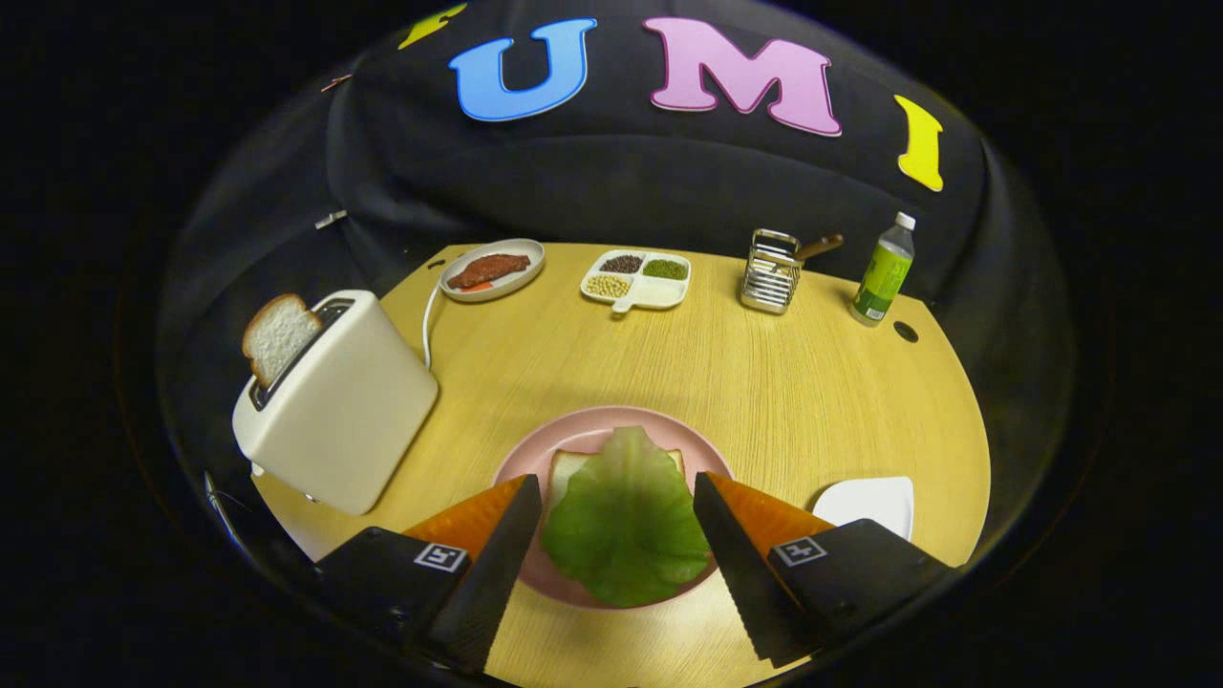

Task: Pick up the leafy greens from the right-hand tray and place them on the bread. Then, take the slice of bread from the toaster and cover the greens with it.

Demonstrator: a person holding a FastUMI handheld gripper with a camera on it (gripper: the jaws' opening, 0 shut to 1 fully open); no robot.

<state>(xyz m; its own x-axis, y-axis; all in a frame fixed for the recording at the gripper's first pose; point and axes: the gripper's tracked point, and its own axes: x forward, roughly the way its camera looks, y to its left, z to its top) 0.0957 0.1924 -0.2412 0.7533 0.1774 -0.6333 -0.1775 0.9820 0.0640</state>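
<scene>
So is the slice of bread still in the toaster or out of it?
In. The bread slice stands in the toaster slot with its top sticking out. The tongs are open, empty, either side of the leafy greens on the plate.

Greens: a broad, crinkled green lettuce leaf point(626, 521) lies flat over the bottom slice, between the spread claw fingers, touched by neither.
Bottom bread: a white slice point(564, 468) on the round pink plate point(521, 459), mostly covered by the leaf.
Toaster bread: a white, brown-crusted slice point(277, 336) stands tilted in the cream toaster's point(334, 411) slot.
Right tray: a white tray point(874, 502) beside the plate.
</scene>
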